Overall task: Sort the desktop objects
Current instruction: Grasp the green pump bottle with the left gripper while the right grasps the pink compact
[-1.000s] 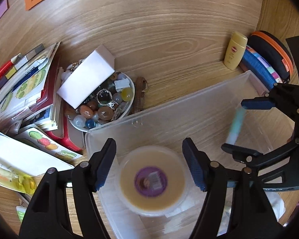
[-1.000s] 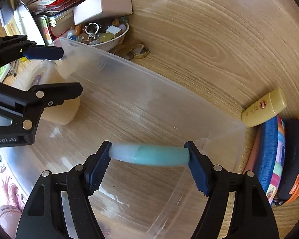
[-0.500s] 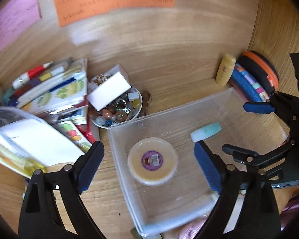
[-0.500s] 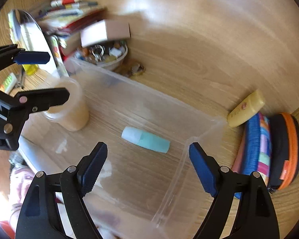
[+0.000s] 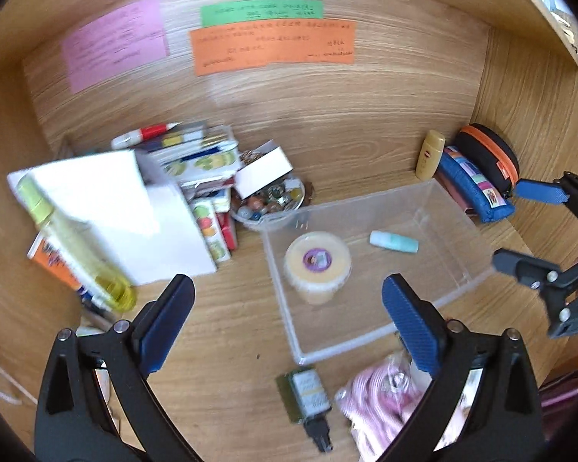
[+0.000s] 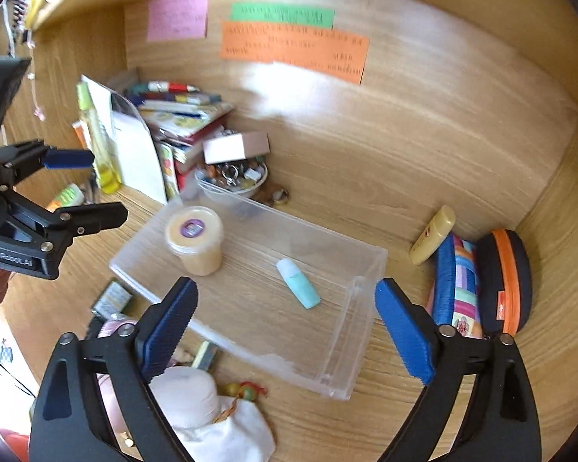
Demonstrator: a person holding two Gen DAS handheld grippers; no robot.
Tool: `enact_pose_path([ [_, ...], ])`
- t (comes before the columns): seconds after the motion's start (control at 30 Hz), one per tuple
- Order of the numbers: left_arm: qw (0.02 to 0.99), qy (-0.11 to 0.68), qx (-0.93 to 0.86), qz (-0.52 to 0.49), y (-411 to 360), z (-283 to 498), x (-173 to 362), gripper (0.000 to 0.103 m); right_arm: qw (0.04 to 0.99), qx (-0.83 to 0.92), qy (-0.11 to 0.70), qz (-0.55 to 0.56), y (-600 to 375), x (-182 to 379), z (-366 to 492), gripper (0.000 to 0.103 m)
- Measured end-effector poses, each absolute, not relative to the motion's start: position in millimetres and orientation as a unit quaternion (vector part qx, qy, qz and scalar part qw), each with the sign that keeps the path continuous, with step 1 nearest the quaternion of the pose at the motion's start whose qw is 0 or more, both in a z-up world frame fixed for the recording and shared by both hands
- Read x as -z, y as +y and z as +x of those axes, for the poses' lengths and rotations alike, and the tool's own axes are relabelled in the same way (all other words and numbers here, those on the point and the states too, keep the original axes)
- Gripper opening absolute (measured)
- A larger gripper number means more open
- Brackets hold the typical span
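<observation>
A clear plastic bin [image 5: 458, 213] [image 6: 366, 269] stands on the wooden desk. In it are a round tub of cream with a purple label [image 5: 317, 263] [image 6: 194, 236] and a small teal tube lying flat [image 5: 394, 241] [image 6: 298, 283]. My left gripper [image 5: 289, 319] is open and empty, raised above the bin's front left. My right gripper [image 6: 285, 321] is open and empty, raised above the bin's front edge. Each gripper shows at the side of the other's view.
A bowl of beads [image 5: 267, 200] under a white box [image 5: 264, 171], a pile of books and papers [image 5: 142, 208], a yellow-green bottle [image 5: 77, 250]. A yellow tube [image 5: 429, 154] and pouches [image 5: 478, 181] at right. A small dark bottle [image 5: 306, 394], pink cord [image 5: 381, 396], white cloth [image 6: 208, 412] in front.
The right gripper let go of the teal tube, which now lies in the bin. Both grippers opened wide and pulled back and up from the bin.
</observation>
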State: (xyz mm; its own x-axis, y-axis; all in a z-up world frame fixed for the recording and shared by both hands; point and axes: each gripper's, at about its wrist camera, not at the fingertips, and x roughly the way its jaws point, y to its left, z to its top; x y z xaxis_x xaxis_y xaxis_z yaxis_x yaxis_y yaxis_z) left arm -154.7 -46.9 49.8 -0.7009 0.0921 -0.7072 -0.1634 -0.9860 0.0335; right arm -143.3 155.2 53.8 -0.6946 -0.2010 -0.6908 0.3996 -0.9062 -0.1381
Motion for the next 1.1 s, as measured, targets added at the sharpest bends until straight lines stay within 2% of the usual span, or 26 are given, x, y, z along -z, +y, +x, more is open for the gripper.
enact_pose_path([
  [0.5,0.035,0.029,-0.902,-0.43,-83.4,-112.6,-3.3,0.099,0.169,0.899,0.138,0.379,165.0,-3.3,-96.4,0.094],
  [0.73,0.028,0.044,-0.891,-0.451,-87.9,-98.4,22.3,0.099,0.207,0.889,0.124,0.388,156.0,10.8,-76.2,0.094],
  [1.1,0.024,0.012,-0.877,-0.48,-102.0,-70.4,49.1,0.099,0.269,0.879,0.104,0.381,115.4,23.8,-52.8,0.094],
])
